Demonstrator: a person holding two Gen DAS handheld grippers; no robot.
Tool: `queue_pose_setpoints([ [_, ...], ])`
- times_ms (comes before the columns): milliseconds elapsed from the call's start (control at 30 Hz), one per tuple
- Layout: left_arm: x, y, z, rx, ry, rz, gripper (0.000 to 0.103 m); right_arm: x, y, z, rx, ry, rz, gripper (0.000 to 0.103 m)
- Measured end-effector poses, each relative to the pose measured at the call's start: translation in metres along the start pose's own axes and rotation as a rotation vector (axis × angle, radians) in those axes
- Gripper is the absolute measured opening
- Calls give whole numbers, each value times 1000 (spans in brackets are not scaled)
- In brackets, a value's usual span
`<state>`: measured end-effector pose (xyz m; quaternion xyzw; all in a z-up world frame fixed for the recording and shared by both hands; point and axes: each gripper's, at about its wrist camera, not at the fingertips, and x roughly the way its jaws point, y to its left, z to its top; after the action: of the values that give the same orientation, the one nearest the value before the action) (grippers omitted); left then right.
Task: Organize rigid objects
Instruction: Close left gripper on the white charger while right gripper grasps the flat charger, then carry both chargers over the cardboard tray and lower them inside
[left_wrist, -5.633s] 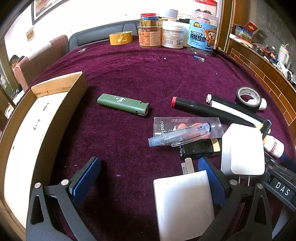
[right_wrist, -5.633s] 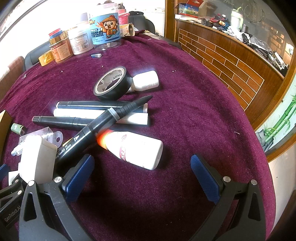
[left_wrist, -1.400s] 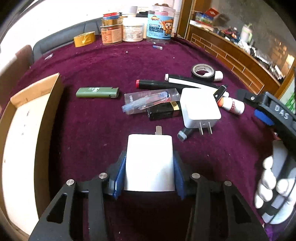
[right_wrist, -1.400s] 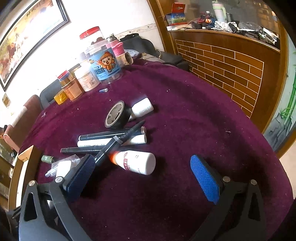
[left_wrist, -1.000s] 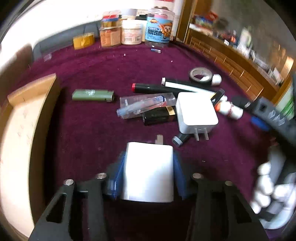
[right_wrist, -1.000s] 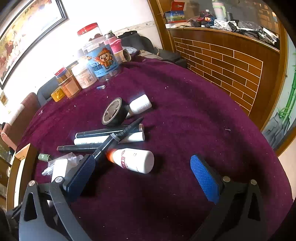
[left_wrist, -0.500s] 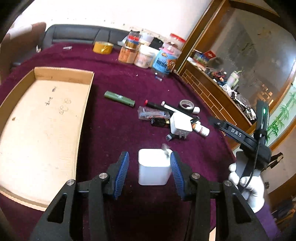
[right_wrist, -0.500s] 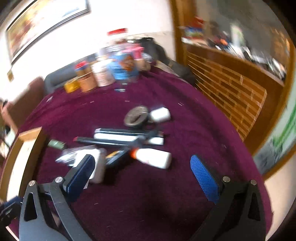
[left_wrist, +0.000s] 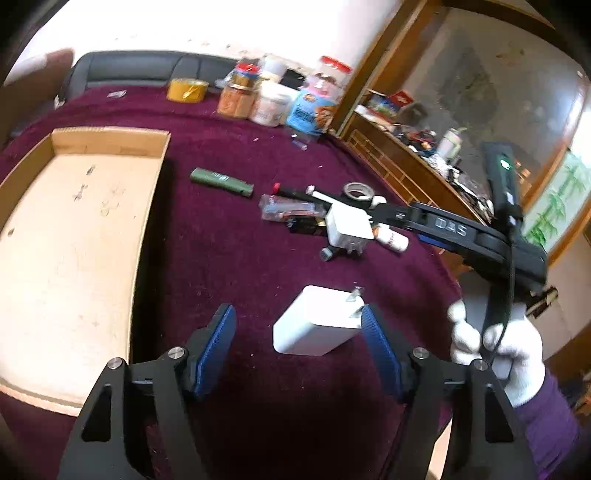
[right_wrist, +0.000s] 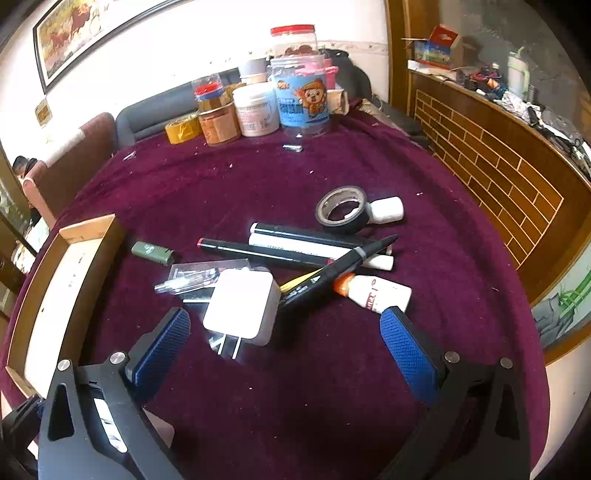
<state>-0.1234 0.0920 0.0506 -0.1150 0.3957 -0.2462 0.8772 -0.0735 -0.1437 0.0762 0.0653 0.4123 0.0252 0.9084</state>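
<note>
Your left gripper (left_wrist: 297, 339) has just been opening, and the white rectangular plug charger (left_wrist: 320, 320) sits tilted between its blue pads; the right-hand pad (left_wrist: 376, 343) looks to be at its pronged end, the other pad well clear, so that is a release, not a grip. The charger hangs over the maroon velvet tablecloth (left_wrist: 229, 258) near the table's front edge, just beside the shallow cardboard tray (left_wrist: 110, 138) but not in it.

Your right gripper (right_wrist: 284, 347) is spread wide with nothing held, poised over the second white charger (right_wrist: 242, 304) in the heap at the table's middle.

By the look of it you've barely started: the tray, at the table's left edge, has nothing in it. Left on the cloth: 2 chargers, the green lighter (right_wrist: 152, 253), the clear plastic pen case (right_wrist: 199, 275), the black markers (right_wrist: 295, 245), the black tape roll (right_wrist: 341, 208), 2 small white bottles (right_wrist: 376, 293) and a black-and-gold box that is mostly hidden.

Readable writing is scarce. "DAS" shows on the right gripper's arm (left_wrist: 448, 230) in your left view. The bottle's red print and the blue cartoon jar (right_wrist: 303, 94) at the far edge are too blurred to read.
</note>
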Motion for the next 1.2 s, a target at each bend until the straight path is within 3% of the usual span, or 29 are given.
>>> queue_pose_setpoints([
  [167,0,-8,-4,43,9,-18,65,17,24,7,-84,53,-8,101],
  [267,2,-5,-5,27,21,-11,65,32,40,9,-143,77,-52,90],
  [300,3,-5,-5,24,24,0,65,37,44,9,-156,94,-57,75],
  [333,3,-5,-5,24,25,4,65,46,47,8,-168,131,-74,51],
  [400,2,-7,-4,32,26,18,65,52,45,5,-154,166,-71,45],
  [467,3,-11,-4,54,25,26,67,48,39,3,-140,159,-62,44],
  [533,8,-17,-3,77,30,32,76,41,28,0,-103,164,-21,44],
  [800,63,-56,2,276,107,111,75,19,-11,-7,9,157,74,44],
  [867,71,-54,2,258,126,136,58,15,-15,-10,17,154,80,44],
  [900,73,-49,3,234,137,129,44,14,-16,-10,16,150,81,44],
  [1000,59,-31,10,116,150,35,40,8,-16,-13,17,146,93,44],
  [1200,5,-9,18,-2,94,-67,40,-8,4,-8,-3,117,159,44],
])
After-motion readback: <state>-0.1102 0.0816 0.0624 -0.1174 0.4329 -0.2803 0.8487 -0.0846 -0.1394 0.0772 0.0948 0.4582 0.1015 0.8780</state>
